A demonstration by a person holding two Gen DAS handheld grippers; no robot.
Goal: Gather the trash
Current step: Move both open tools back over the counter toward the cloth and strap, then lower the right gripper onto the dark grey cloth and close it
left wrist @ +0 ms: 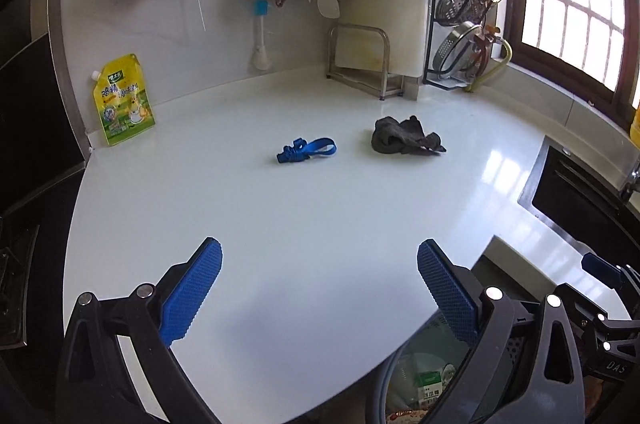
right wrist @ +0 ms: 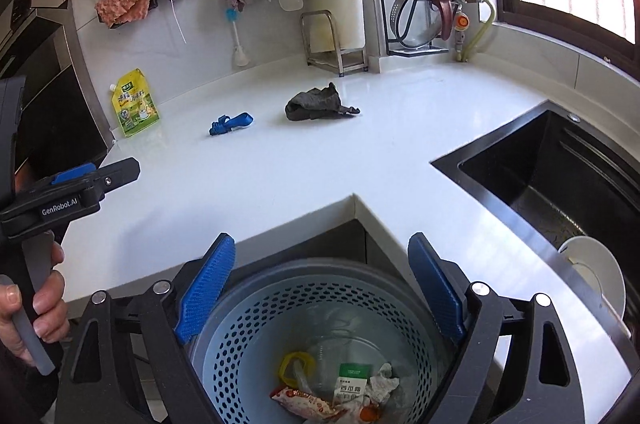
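Wrappers and crumpled paper (right wrist: 352, 390) lie at the bottom of the perforated bin (right wrist: 248, 320), below the counter (right wrist: 360, 160) edge. The right gripper (right wrist: 320, 296) hangs above it, jaws wide and empty. The left gripper (left wrist: 320, 288) is likewise spread, empty, over the counter, where a blue strap (left wrist: 306, 151) and dark rag (left wrist: 404, 136) lie apart.

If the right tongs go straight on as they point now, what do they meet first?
Probably the perforated bin below the open right tongs, or the wrappers inside; depth is unclear.
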